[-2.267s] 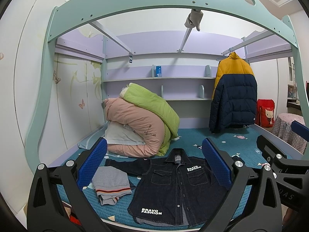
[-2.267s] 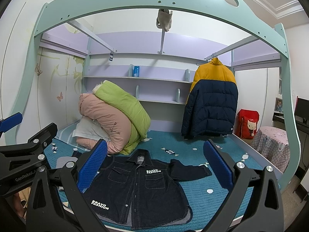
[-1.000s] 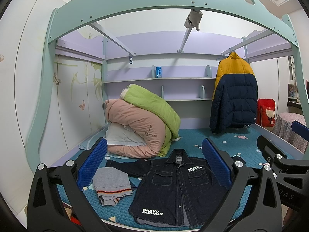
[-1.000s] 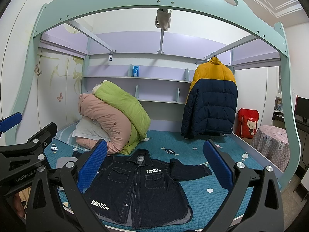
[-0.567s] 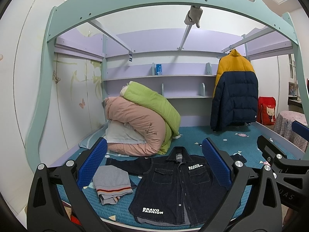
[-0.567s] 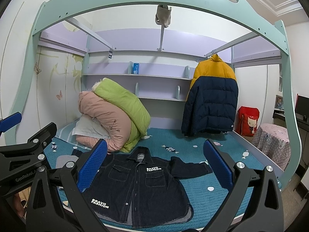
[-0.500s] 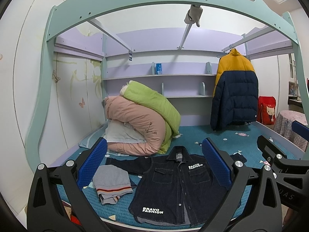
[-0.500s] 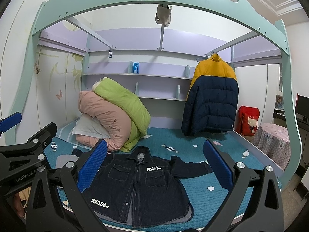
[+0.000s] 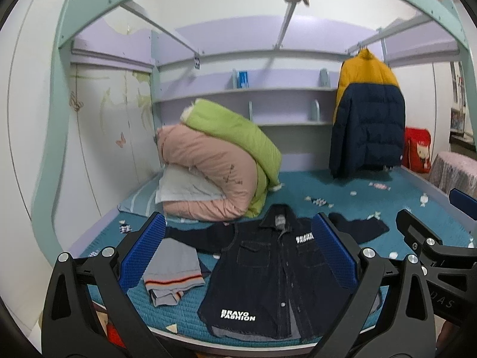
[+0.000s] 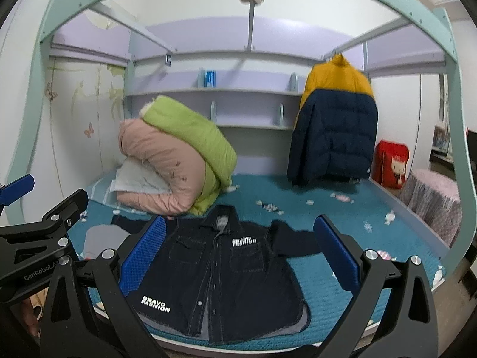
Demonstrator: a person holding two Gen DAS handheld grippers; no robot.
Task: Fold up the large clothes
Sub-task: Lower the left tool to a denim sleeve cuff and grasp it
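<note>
**A:** Where do we stand? Our left gripper (image 9: 238, 250) and right gripper (image 10: 238, 247) both hang in the air at the near edge of the bed (image 9: 417, 205), fingers spread wide, nothing between them.

**B:** And the denim jacket (image 9: 268, 271) lies flat on the teal cover, face up, collar toward the far side, hem almost at the near edge. One sleeve runs out to the left, the other to the right. We judge the fold has not begun.

**A:** So we start with the sleeves?

**B:** We would. Each of us takes the sleeve on our own side near the cuff and lays it across the chest, so the body becomes a plain rectangle. The cloth looks stiff, so we should pinch one layer only and lift it clear rather than drag it.

**A:** The folded grey garment (image 9: 173, 271) sits just left of the jacket, and the left sleeve seems to pass behind it.

**B:** Then our left side must come in from the far end of that sleeve, or we risk upsetting the grey pile. The pink and green quilts (image 9: 214, 167) are farther back and should not trouble us.

**A:** After the sleeves, we bring the hem up toward the collar, both corners together.
</note>
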